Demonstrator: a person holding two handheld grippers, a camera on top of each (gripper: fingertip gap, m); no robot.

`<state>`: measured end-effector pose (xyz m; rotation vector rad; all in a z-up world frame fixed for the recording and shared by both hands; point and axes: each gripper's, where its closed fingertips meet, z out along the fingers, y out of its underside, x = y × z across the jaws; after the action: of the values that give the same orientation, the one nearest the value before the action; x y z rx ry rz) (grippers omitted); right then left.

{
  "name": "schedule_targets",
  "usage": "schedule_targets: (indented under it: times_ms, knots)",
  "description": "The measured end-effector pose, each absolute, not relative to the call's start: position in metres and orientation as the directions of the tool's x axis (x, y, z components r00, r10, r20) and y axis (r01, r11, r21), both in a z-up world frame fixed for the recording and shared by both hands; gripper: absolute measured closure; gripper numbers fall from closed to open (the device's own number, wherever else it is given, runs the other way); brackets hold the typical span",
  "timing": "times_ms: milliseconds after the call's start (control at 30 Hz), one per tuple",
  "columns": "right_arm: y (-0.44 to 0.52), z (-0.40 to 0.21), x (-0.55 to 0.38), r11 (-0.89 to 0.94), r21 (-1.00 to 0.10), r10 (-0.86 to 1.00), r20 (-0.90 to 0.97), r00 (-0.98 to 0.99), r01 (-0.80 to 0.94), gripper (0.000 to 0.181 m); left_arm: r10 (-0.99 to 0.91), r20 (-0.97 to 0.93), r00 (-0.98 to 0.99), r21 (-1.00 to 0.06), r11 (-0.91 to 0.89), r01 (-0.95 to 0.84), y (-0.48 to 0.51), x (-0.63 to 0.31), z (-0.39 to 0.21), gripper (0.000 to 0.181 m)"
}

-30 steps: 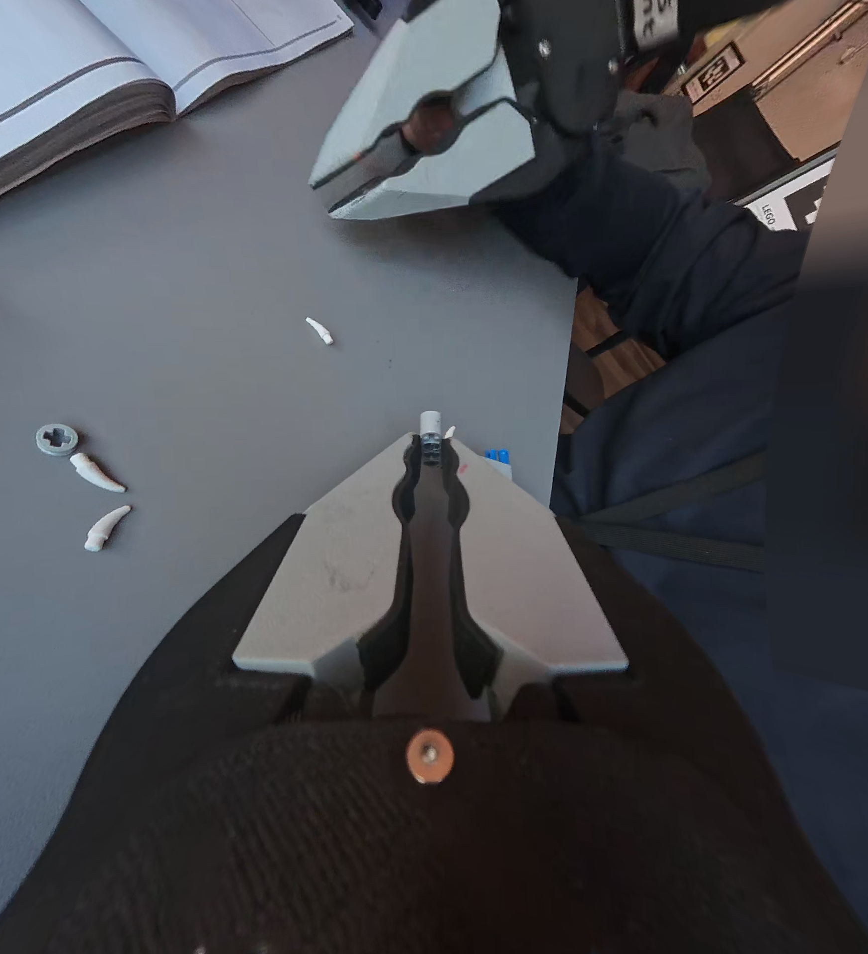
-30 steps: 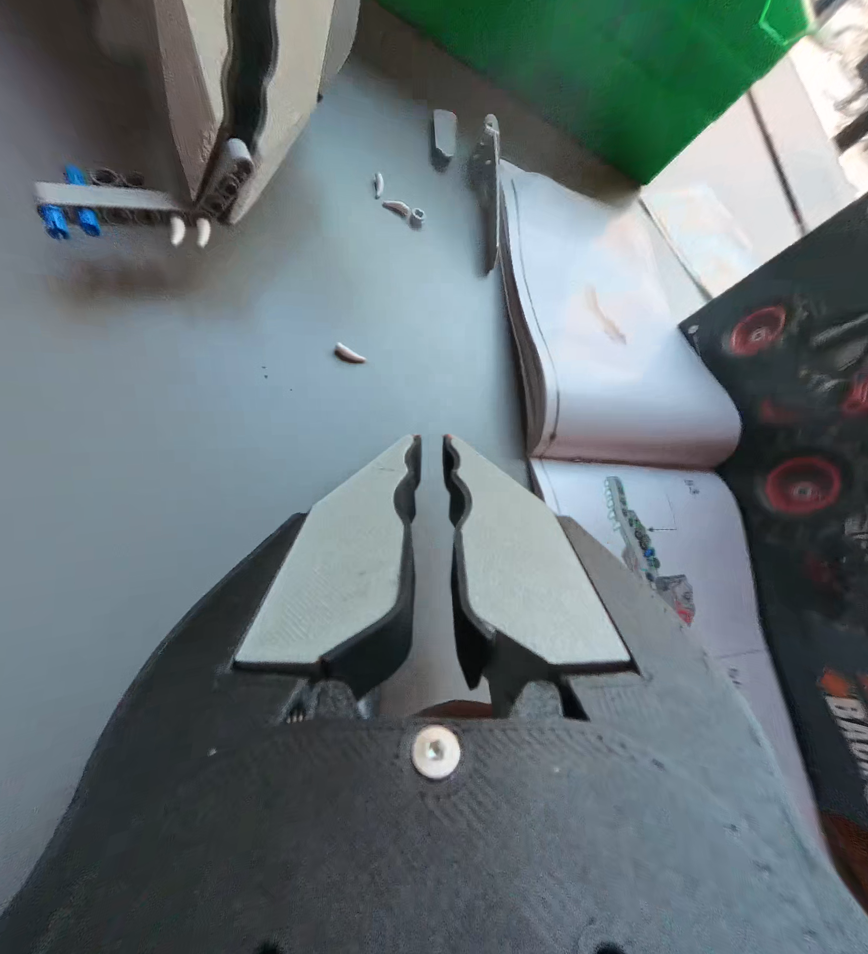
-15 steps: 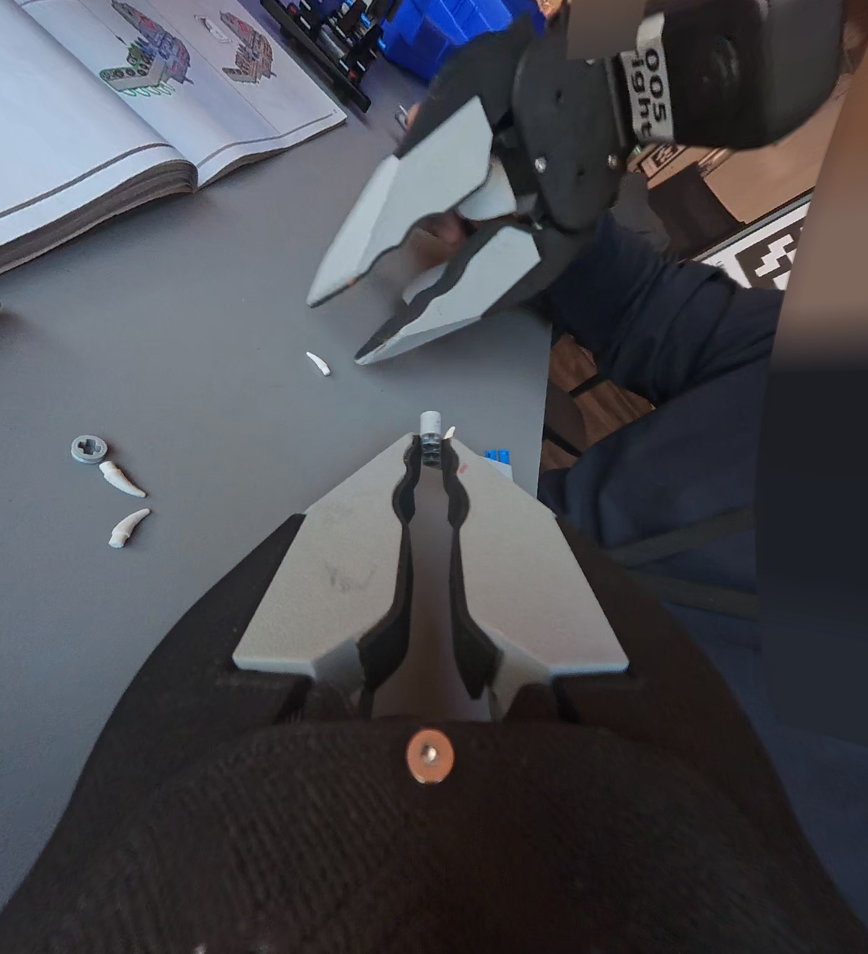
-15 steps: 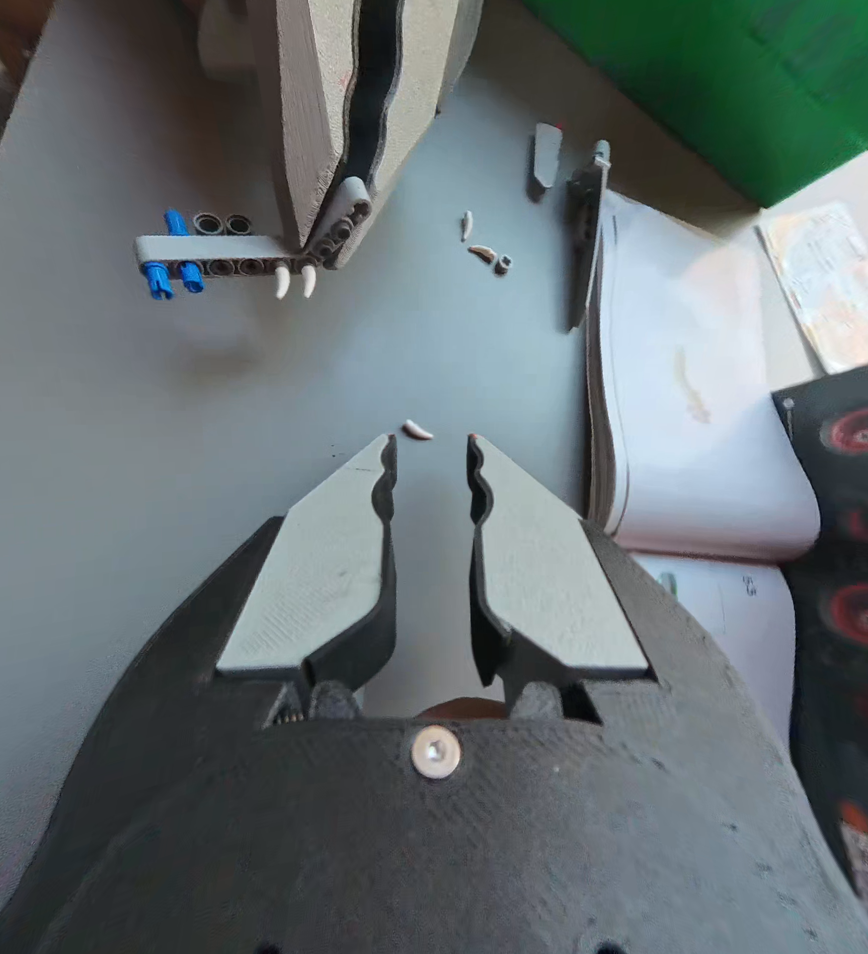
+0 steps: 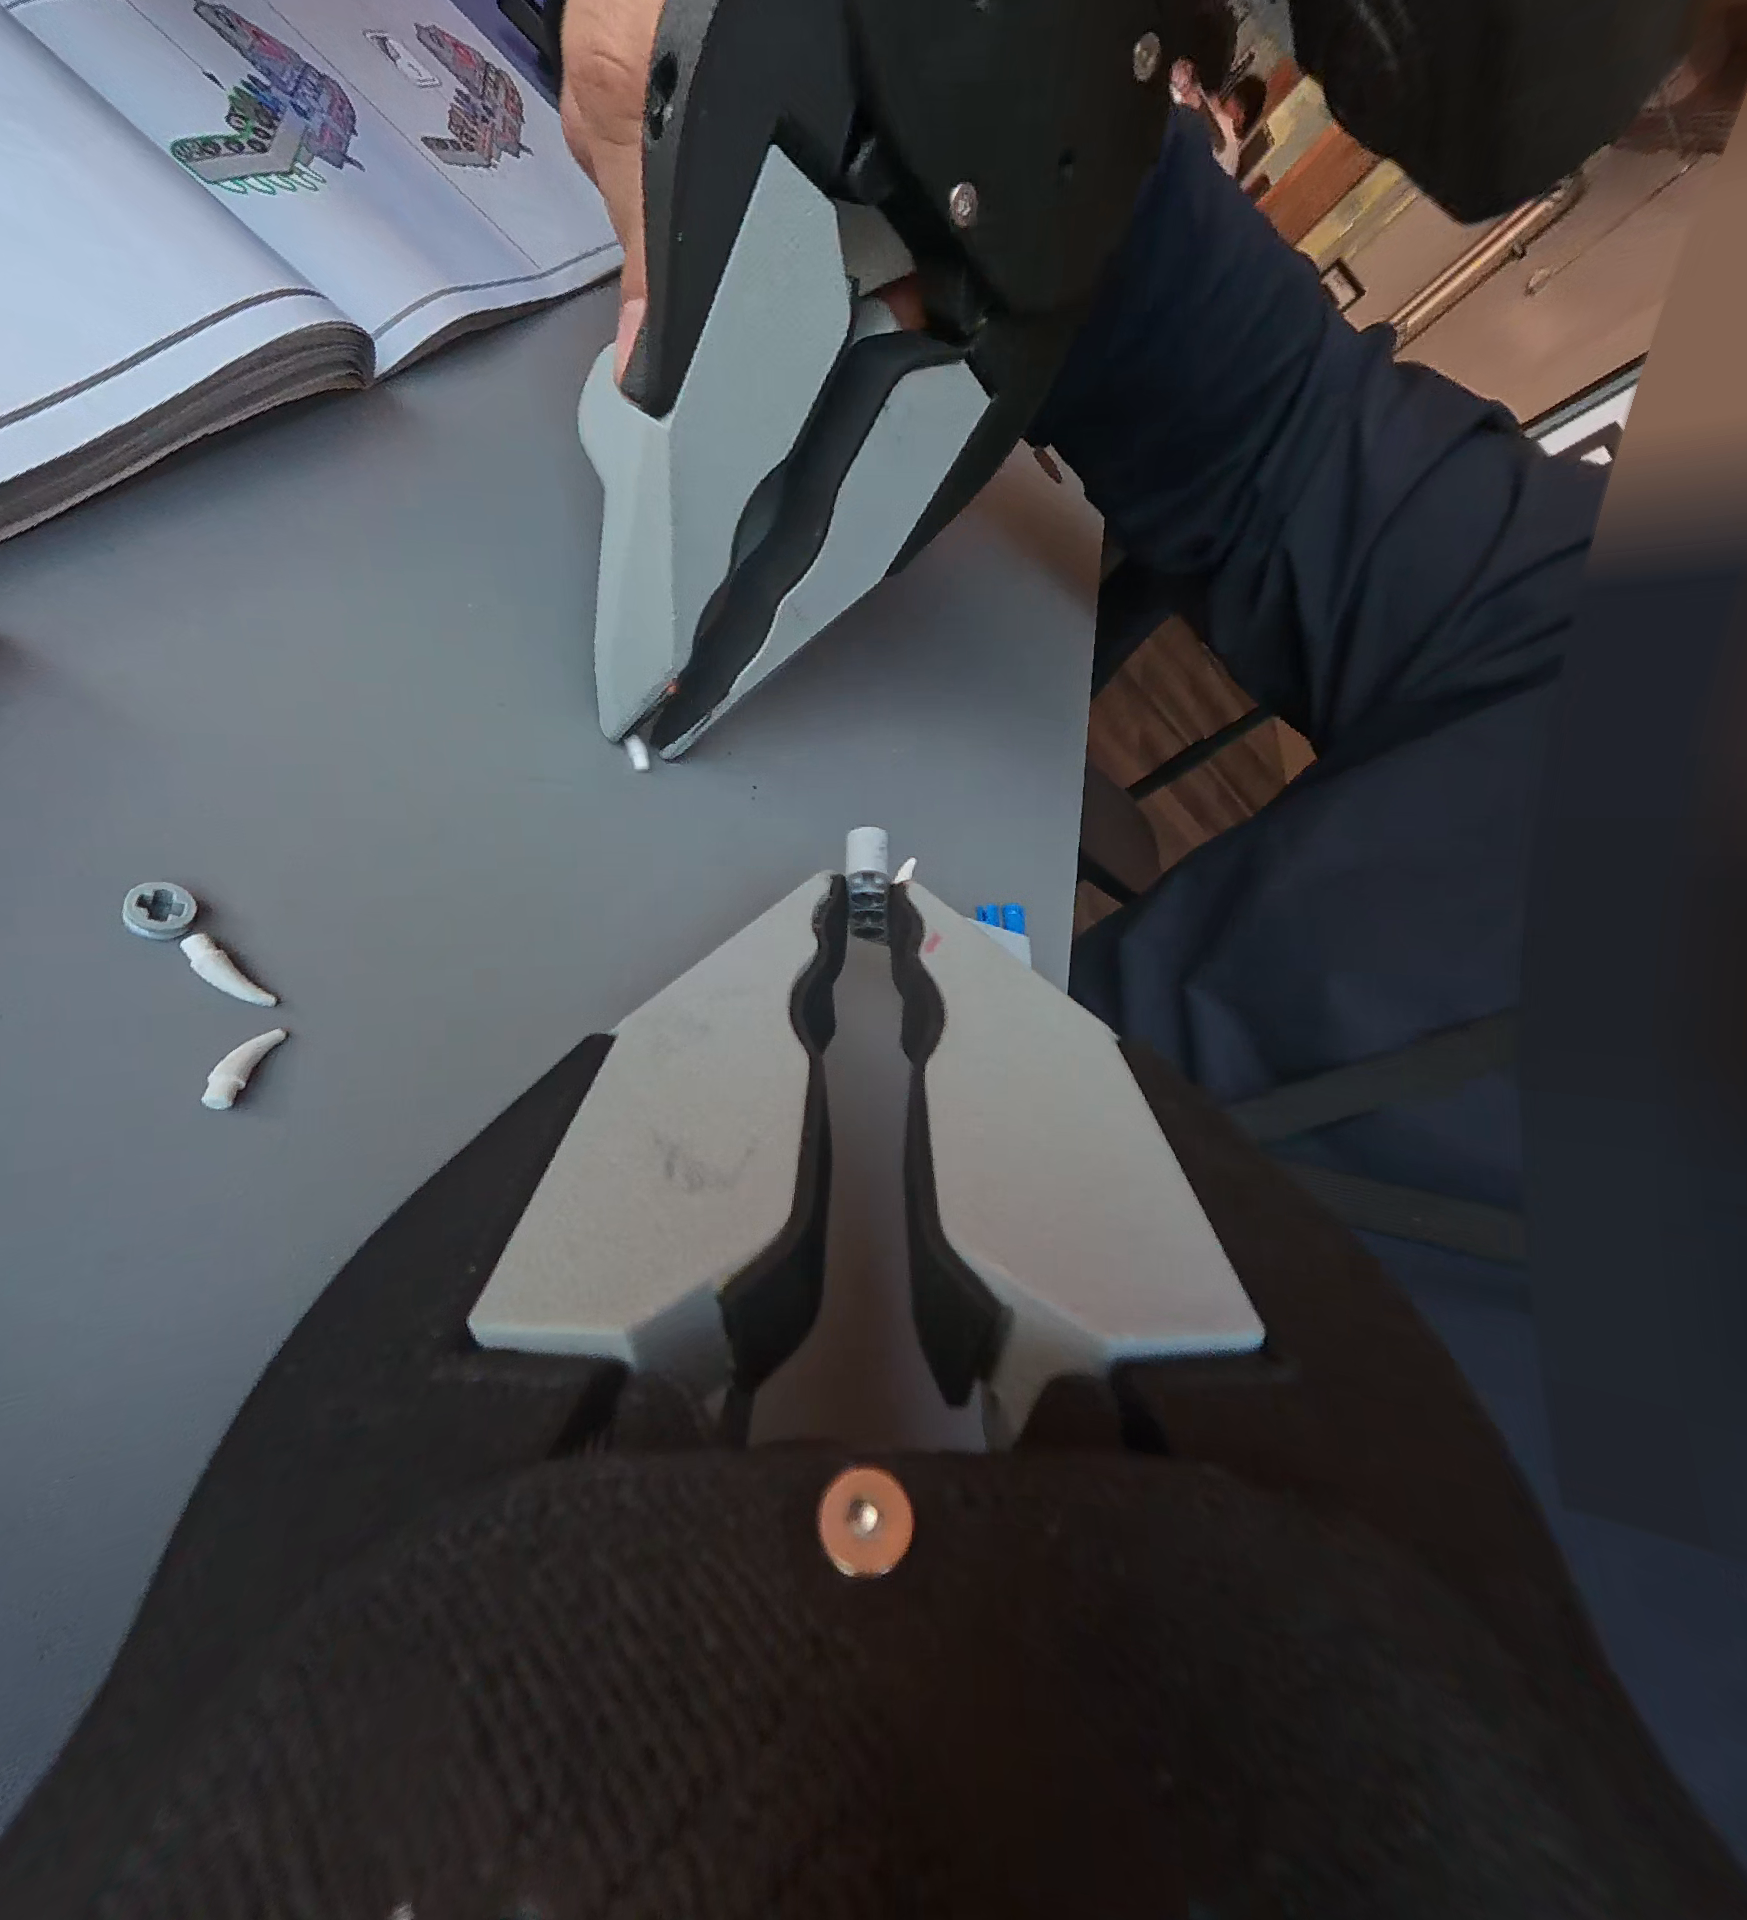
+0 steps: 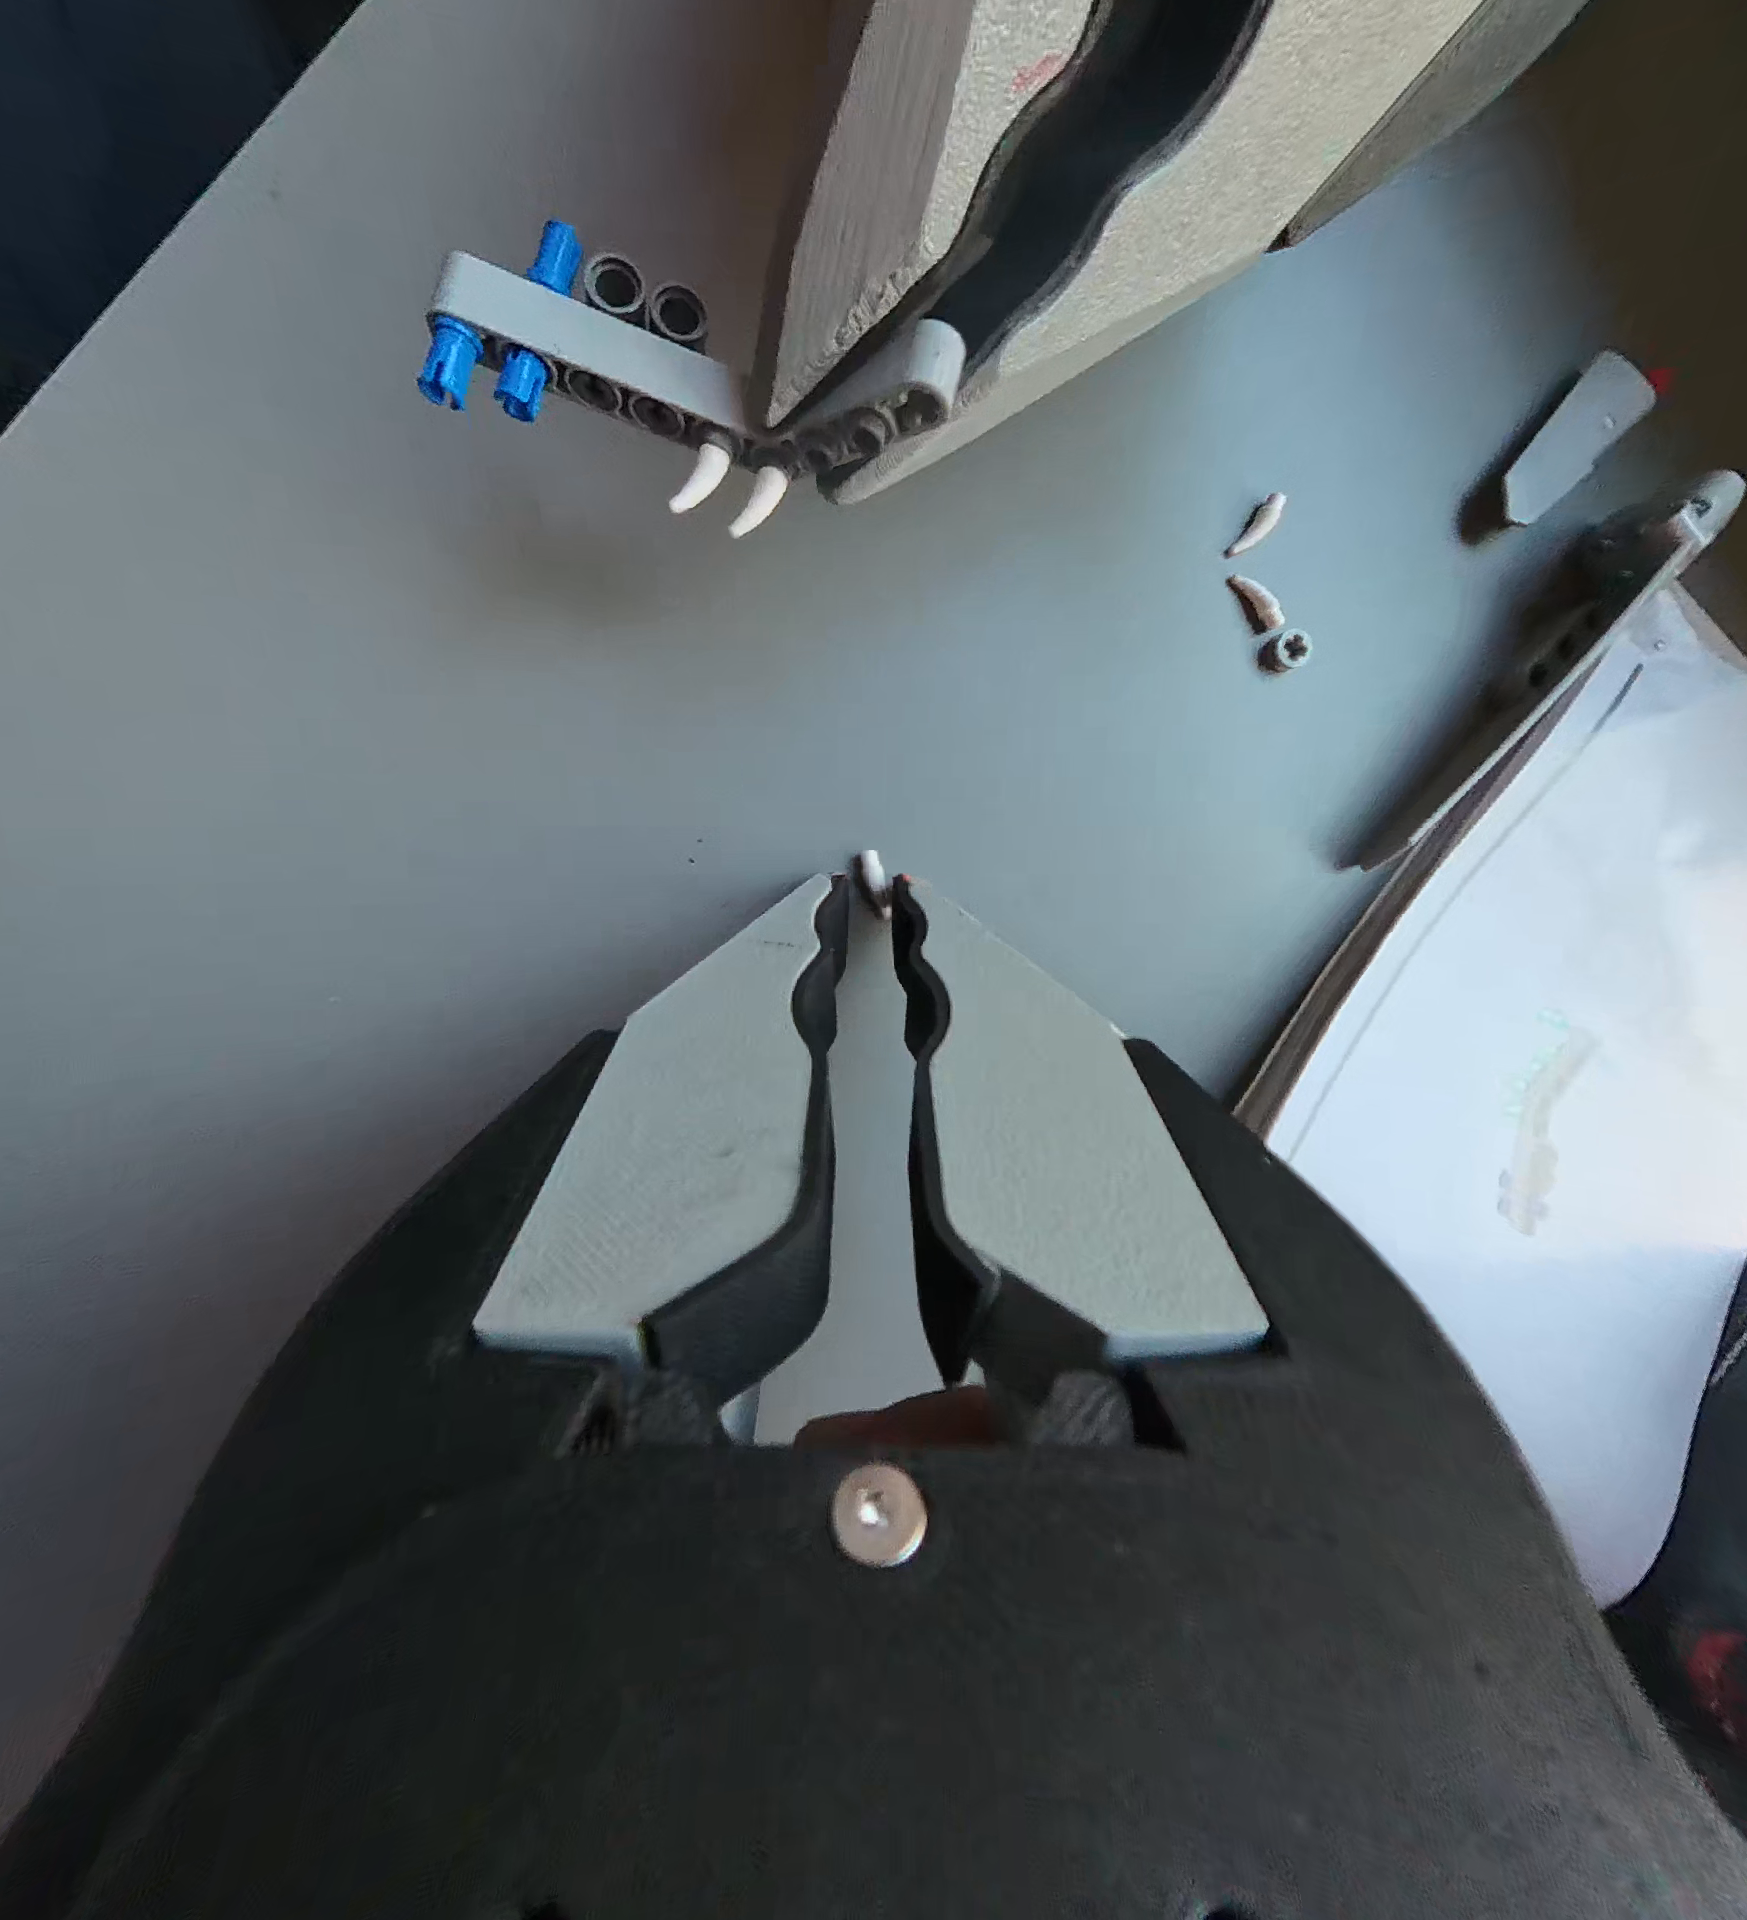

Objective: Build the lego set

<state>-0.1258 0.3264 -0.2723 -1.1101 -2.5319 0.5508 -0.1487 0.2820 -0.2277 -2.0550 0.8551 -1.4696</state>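
- My left hand-held gripper (image 5: pixel 867 902) is clamped on the bent end of the grey beam assembly (image 6: pixel 630 369), held off the tabletop (image 5: pixel 329 727). Two white teeth already hang from it, blue pins at the far end.
- My right hand-held gripper (image 6: pixel 869 891) is pinched nearly closed on a loose white tooth (image 6: pixel 871 873), tips down at the tabletop. Can't tell if it's lifted yet.
- These teeth look tiny, light, hard and slick, so I'd guess they pop out easily. Grab the thick root, not the point.
- Spare teeth (image 5: pixel 235 1023) and a grey bushing (image 5: pixel 160 911) sit at 9 o'clock in the left view.
- Tabletop edge is close at 3 o'clock, the manual (image 5: pixel 173 260) at 11. Open room between.
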Motion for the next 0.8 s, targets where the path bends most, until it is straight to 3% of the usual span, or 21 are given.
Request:
schedule_targets:
  times_ms: [333, 633, 800]
  knots:
    - [0.326, -0.273, -0.131, 0.666, -0.427, 0.721, 0.156, -0.675, 0.612, 0.181, -0.719, 0.654, 0.236, -0.687, -0.695, -0.213, 0.283, -0.149, -0.228, 0.176]
    - [0.314, -0.272, -0.130, 0.733, -0.379, 0.655, 0.172, -0.736, 0.564, 0.173, -0.686, 0.663, 0.300, -0.657, -0.725, -0.206, 0.290, -0.151, -0.236, 0.176]
    - [0.310, -0.272, -0.131, 0.734, -0.384, 0.654, 0.182, -0.734, 0.559, 0.177, -0.682, 0.648, 0.339, -0.609, -0.731, -0.307, 0.287, -0.153, -0.251, 0.176]
